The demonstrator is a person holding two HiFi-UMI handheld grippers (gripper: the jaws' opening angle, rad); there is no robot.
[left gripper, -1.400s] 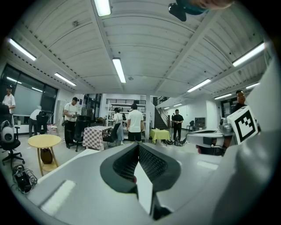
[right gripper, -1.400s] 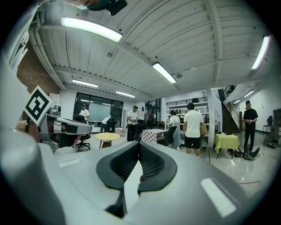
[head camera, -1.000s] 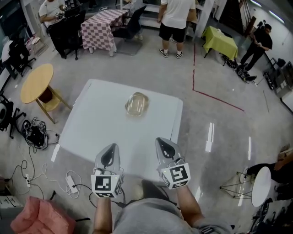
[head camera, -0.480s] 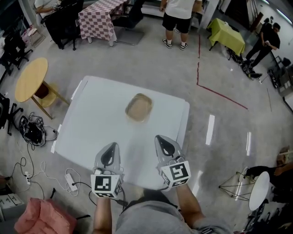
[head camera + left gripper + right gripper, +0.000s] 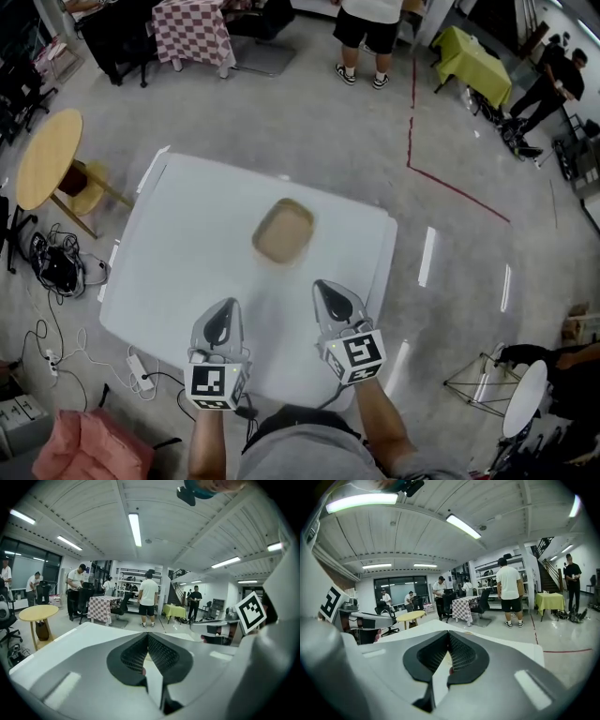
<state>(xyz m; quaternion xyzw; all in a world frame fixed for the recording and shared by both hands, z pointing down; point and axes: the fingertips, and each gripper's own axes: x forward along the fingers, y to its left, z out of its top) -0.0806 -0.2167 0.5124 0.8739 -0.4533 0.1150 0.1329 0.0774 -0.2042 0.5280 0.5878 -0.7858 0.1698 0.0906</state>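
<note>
Dead centre of the white square tabletop [image 5: 173,272] sits the shallow tan rectangular container [image 5: 282,232], alone and well apart from both tools. The left hand-held gripper [image 5: 225,311] and the right hand-held gripper [image 5: 328,292] hover side by side over the near edge, noses aimed towards it. Each gripper view shows its two jaws pressed together with nothing between them.

I read this as the approach, with nothing touched yet. A grasp would call for parted jaws and a reach forward.

Against a second ago, container and tabletop sit lower in the head view, and the container reads tan rather than glassy. Both gripper views show less ceiling and more room.

Off to the left stands a round wooden side table [image 5: 45,159].
</note>
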